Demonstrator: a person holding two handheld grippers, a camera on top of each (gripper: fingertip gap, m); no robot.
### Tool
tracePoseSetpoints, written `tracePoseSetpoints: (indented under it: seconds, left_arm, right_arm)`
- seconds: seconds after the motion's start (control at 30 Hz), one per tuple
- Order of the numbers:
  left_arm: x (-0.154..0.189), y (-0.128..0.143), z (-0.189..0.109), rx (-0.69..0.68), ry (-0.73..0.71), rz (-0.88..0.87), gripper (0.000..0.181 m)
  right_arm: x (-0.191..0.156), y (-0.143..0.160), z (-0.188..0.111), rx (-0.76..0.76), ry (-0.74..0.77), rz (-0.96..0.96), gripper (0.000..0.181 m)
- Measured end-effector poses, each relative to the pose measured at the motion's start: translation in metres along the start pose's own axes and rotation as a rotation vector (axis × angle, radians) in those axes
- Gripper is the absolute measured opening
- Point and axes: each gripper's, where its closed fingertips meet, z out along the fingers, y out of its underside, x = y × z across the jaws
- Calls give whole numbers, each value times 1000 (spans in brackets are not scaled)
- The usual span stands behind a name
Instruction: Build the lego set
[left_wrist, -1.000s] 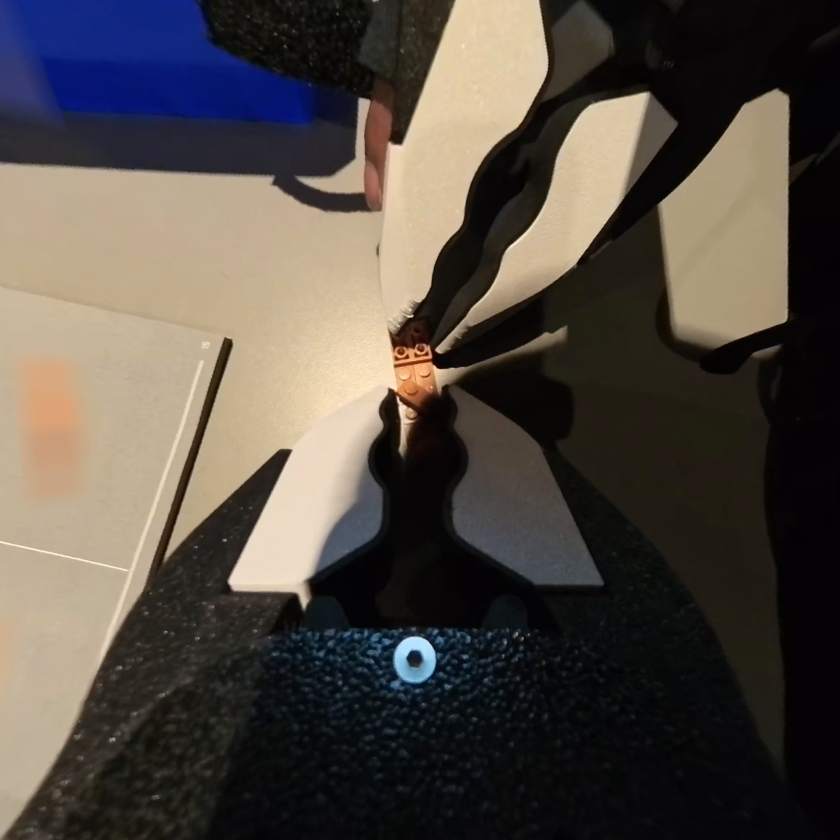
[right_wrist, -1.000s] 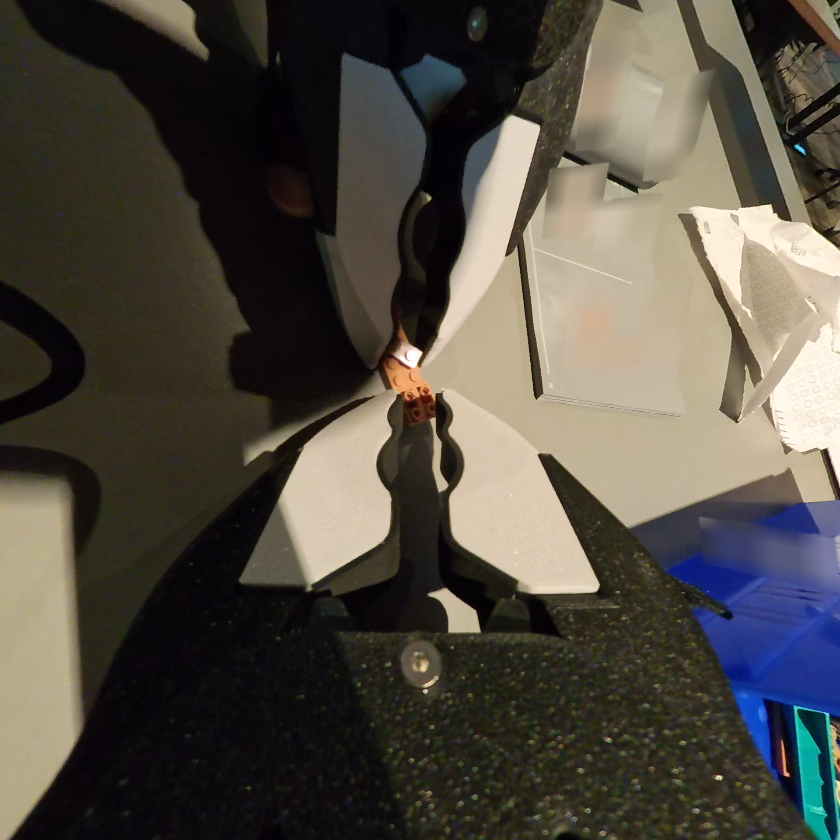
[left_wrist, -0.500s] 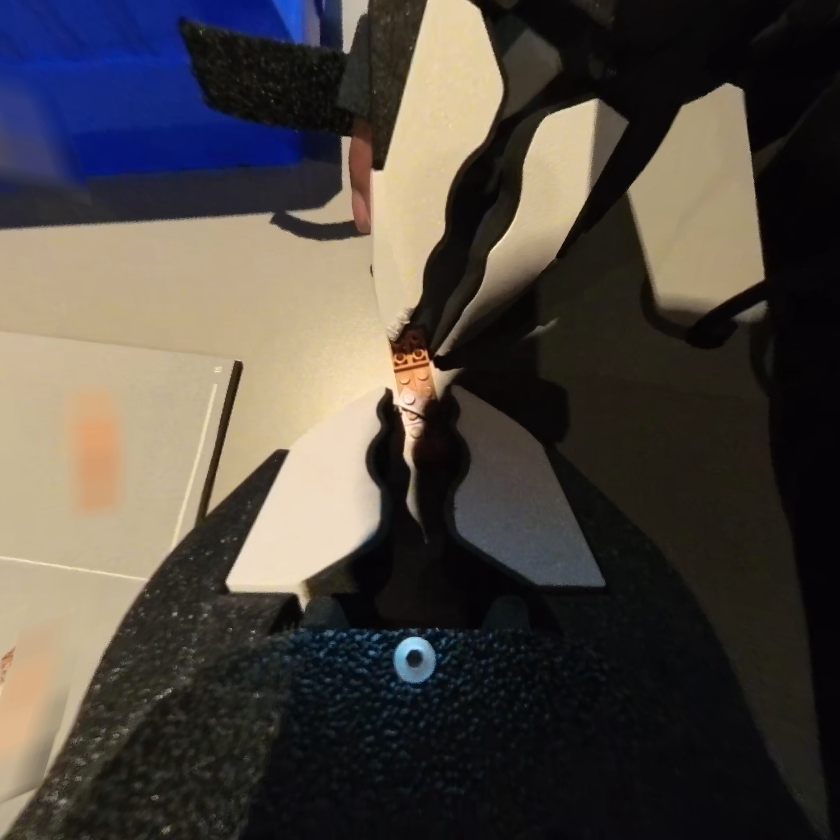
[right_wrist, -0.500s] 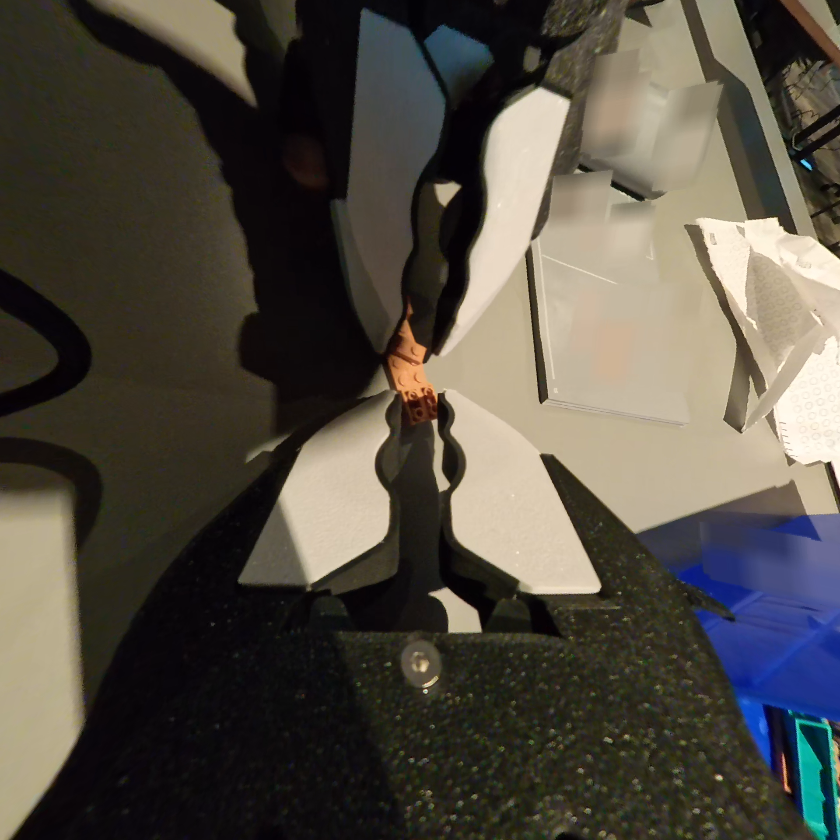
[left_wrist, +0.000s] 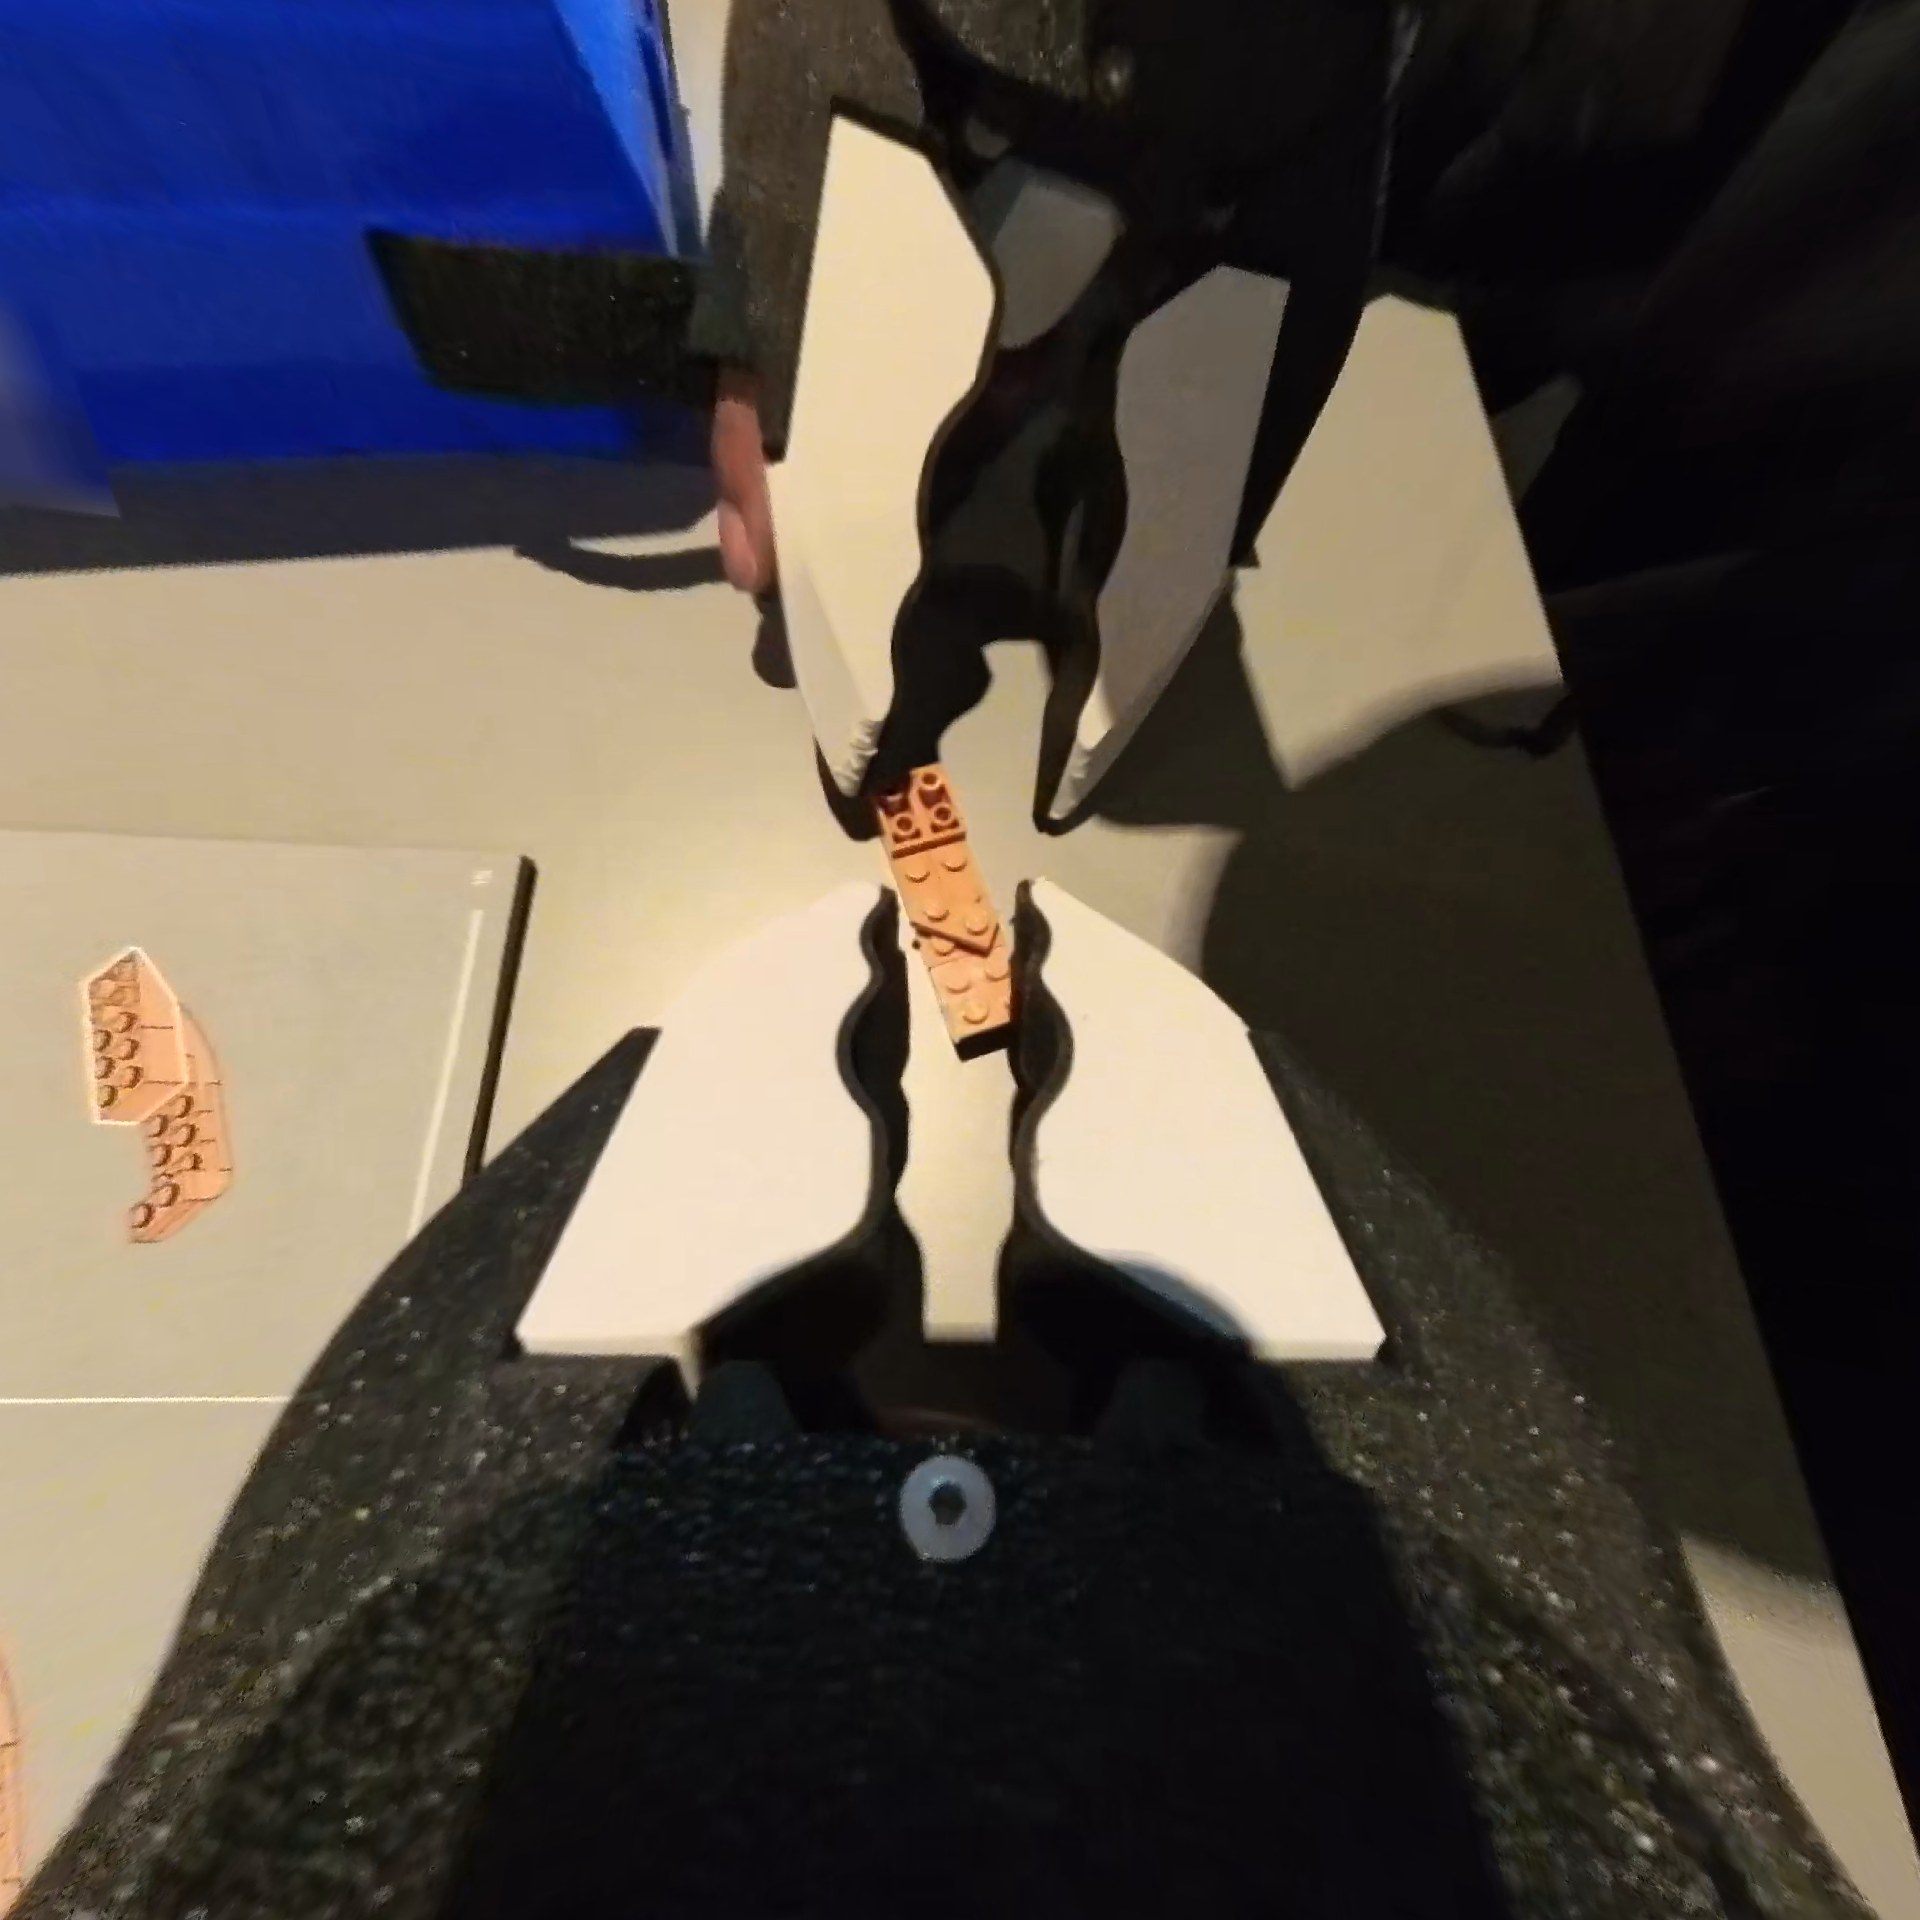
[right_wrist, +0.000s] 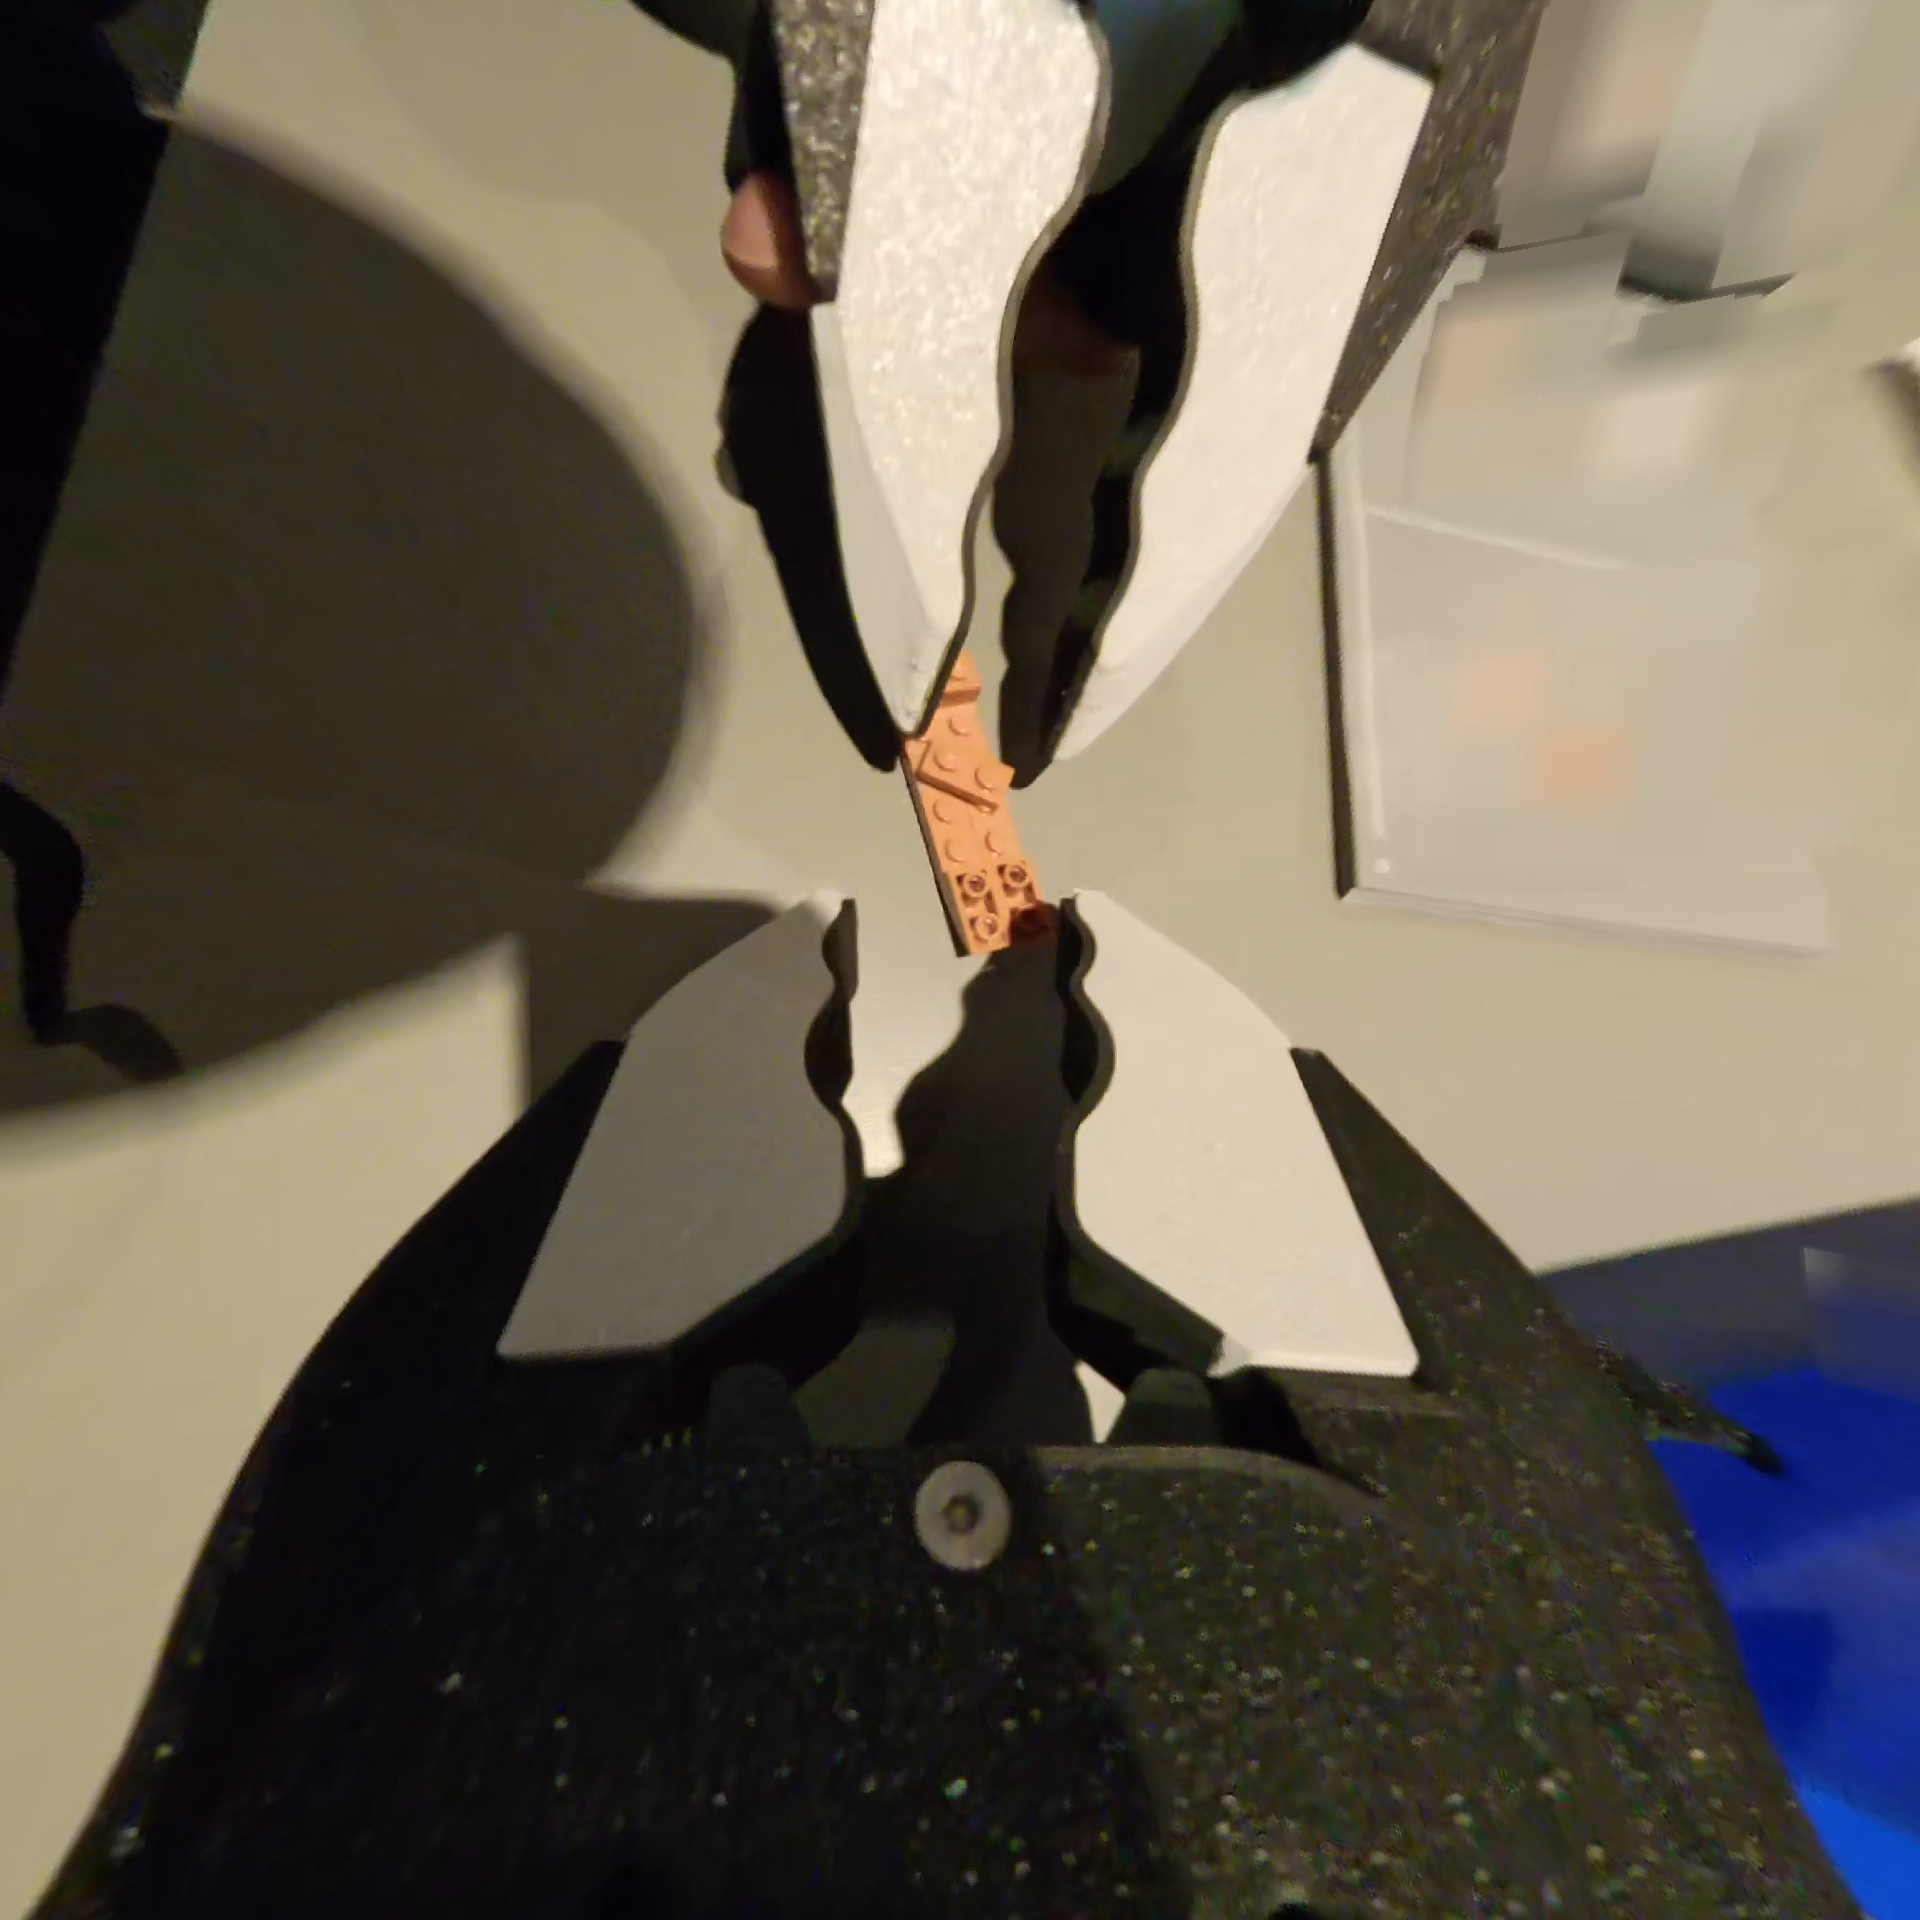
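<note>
L gripper (left_wrist: 951, 899) is narrow, pinching the lego (left_wrist: 951, 914) across its width right at the tips. The piece is a thin orange strip of joined plates, studs facing the cam, and runs fwd out of the L jaws twd the R gripper (left_wrist: 961, 795), which points back at it head-on.

R gripper (right_wrist: 956, 914) is spread wide, w/ a clear gap on its L-finger side. The far end of the lego (right_wrist: 971, 831) sits just inside its tips, against the R finger. That end carries a small darker piece. From the R cam, the L gripper (right_wrist: 964, 764) tips close on both edges of the strip.

Booklet (left_wrist: 260, 1039) lies flat, L of the L gripper. Bin (left_wrist: 312, 260), blue, is ahead-L of it. A fingertip (left_wrist: 743, 499) shows beside the R gripper's body.
</note>
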Motion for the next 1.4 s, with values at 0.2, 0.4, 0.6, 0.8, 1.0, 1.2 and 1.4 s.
tracePoseSetpoints:
  seconds: [0.2,0.4,0.6,0.8,1.0,1.2,1.4]
  left_arm:
    - [0,7,3,-75,-10,37,20]
    - [-3,5,2,-109,-11,90,21]
    - [0,10,5,-137,9,119,17]
    - [-1,7,7,-126,-17,119,16]
    - [-1,4,10,-99,-36,78,15]
    - [-5,1,12,-79,-83,-13,15]
    - [-5,1,13,-94,-115,-55,15]
  right_arm:
    - [-1,1,3,-16,-49,27,35]
    - [-3,0,5,-22,-87,44,32]
    - [-1,0,6,-26,-71,52,25]
    - [1,0,6,-27,-42,52,20]
    - [3,-1,5,-22,-7,55,17]
    - [5,0,5,-24,11,75,17]
    - [7,0,5,-27,29,92,17]
